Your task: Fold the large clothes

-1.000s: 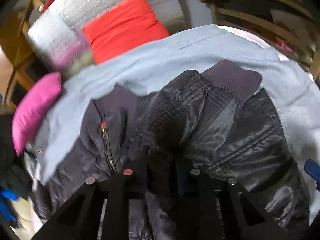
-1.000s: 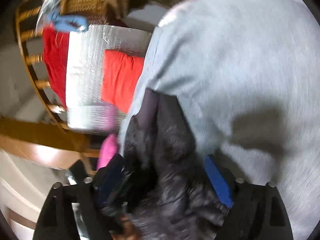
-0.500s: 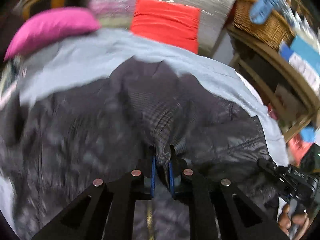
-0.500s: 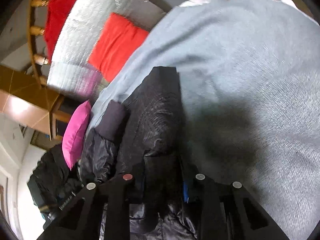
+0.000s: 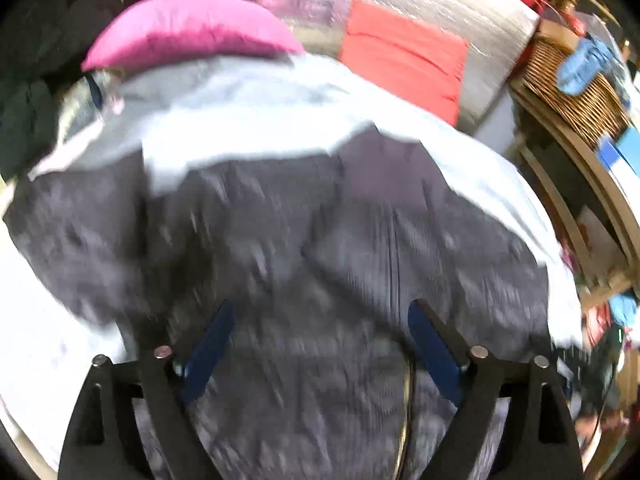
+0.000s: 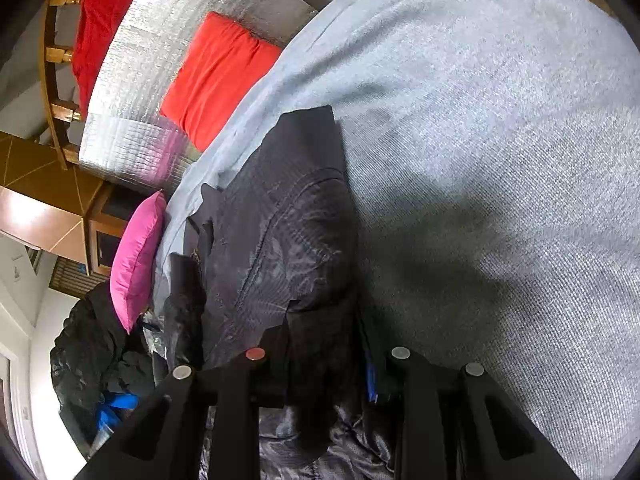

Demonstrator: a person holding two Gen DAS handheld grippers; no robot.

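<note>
A dark grey quilted jacket (image 5: 304,248) lies spread on a light grey blanket (image 5: 248,120); the left wrist view is blurred. My left gripper (image 5: 320,324) is open just above the jacket, its blue pads (image 5: 208,344) wide apart and empty. In the right wrist view the jacket (image 6: 280,232) lies folded along the blanket's left side (image 6: 500,140). My right gripper (image 6: 328,360) is shut on a fold of the jacket's fabric at its near edge.
A pink cushion (image 5: 188,28) and a red cushion (image 5: 404,60) lie at the far edge against a silver quilted mat (image 5: 420,4). A wicker basket (image 5: 568,80) on wooden shelves stands at the right. A black garment pile (image 6: 92,352) lies at the left.
My left gripper has let go of the jacket and opened wide. The jacket now lies flatter. My right gripper keeps its hold and has hardly moved.
</note>
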